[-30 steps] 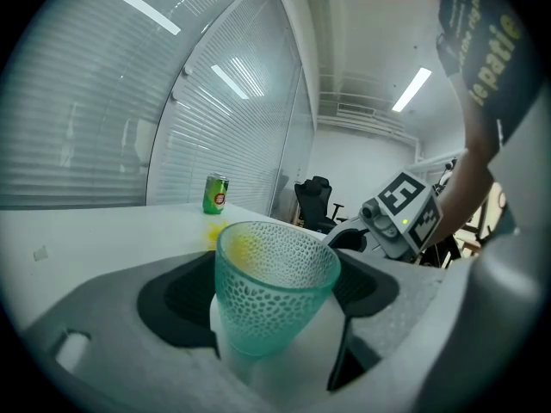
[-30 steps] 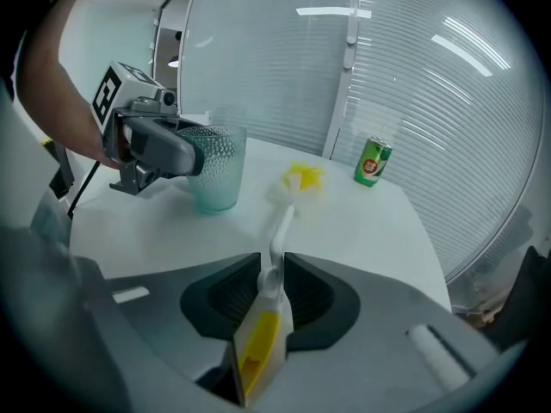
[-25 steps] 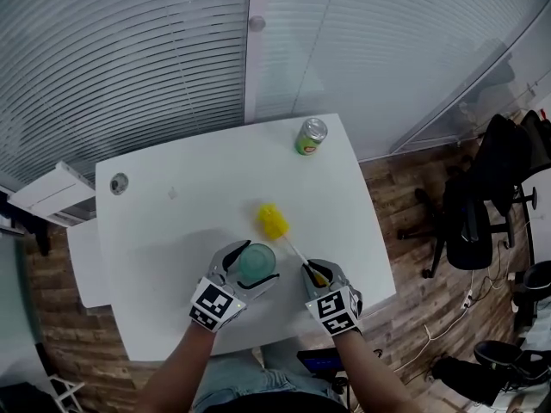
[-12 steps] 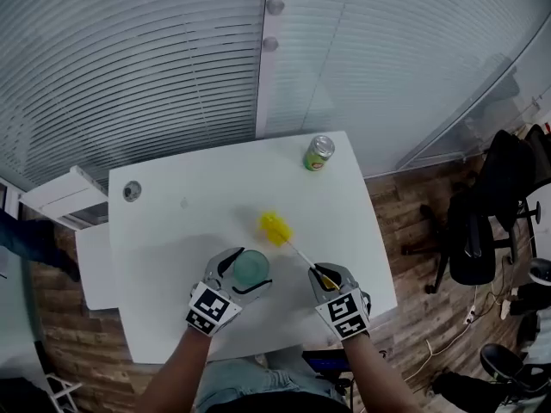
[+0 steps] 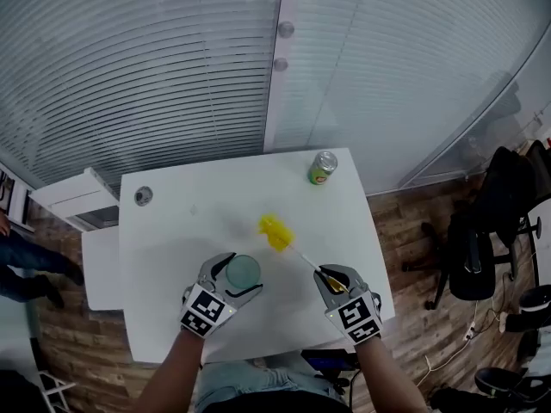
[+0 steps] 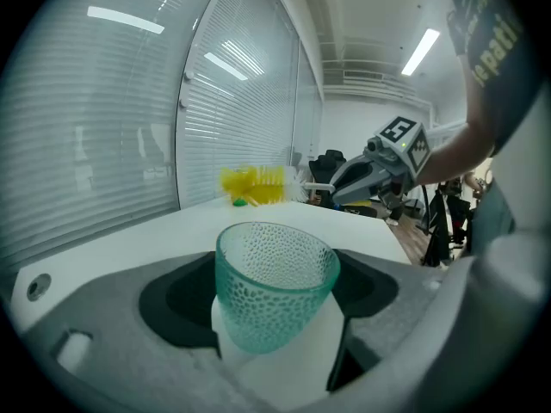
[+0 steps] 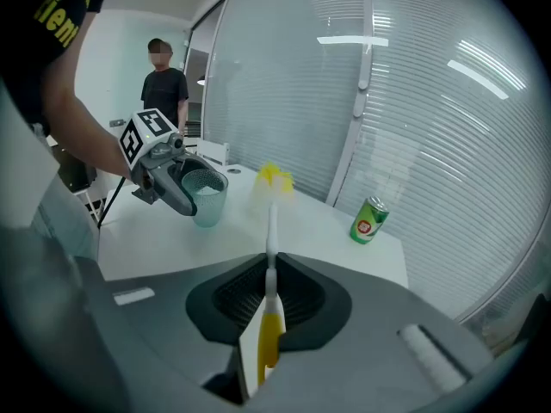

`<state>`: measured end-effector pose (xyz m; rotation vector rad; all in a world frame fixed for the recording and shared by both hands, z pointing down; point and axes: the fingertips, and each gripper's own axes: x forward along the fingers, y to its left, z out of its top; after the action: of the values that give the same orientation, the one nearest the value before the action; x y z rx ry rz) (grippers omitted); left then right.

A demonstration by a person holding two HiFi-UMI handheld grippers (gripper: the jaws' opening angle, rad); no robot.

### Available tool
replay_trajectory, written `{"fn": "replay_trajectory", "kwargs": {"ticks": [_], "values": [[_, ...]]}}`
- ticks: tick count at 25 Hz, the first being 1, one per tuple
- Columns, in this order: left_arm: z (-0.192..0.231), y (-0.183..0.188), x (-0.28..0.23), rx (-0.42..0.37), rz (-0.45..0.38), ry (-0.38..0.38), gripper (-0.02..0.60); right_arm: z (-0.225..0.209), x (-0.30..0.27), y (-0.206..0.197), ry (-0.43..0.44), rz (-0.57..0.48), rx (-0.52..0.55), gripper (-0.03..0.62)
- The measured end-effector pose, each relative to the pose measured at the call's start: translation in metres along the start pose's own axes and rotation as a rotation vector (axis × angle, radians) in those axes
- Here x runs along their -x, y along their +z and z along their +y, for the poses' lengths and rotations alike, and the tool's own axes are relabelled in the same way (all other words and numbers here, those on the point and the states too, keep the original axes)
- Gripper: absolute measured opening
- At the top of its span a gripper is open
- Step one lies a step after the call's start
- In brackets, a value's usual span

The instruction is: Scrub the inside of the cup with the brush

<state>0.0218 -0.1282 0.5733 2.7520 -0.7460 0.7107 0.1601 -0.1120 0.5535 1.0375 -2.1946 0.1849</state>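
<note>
Fingers [image 6: 176, 295] of the left gripper [image 5: 242, 275] are grasping the teal cup [image 6: 275, 286] over the counter's [image 5: 172, 231] near part. Right gripper [image 7: 269, 295] fingers, having just been closing, are clamping the brush [image 5: 277, 233] by its handle, its yellow head sitting just far-right of the cup.

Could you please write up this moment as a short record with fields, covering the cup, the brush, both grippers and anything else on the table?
Left gripper: jaws shut on the teal dimpled glass cup
Right gripper: jaws shut on the handle of the yellow-bristled brush, having just been closing
Brush head: outside the cup, not yet in it
Also on the white table: green drink can, upright near the far edge
Scrubbing: not begun
</note>
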Motion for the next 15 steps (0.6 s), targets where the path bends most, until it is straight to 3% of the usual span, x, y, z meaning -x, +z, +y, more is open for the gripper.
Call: {"fn": "replay_trajectory", "kwargs": {"ticks": [5, 9, 15], "values": [[-0.003, 0.004, 0.006, -0.034, 0.031, 0.006, 0.410, 0.001, 0.018, 0.017, 0.022, -0.028, 0.088, 0.037], [-0.002, 0.007, 0.022, 0.015, 0.046, 0.019, 0.410, 0.003, 0.033, 0.028, 0.037, -0.044, 0.133, 0.037], [0.015, 0.023, 0.034, -0.093, 0.075, 0.061, 0.410, 0.009, 0.037, 0.045, 0.048, -0.072, 0.230, 0.037]]}}
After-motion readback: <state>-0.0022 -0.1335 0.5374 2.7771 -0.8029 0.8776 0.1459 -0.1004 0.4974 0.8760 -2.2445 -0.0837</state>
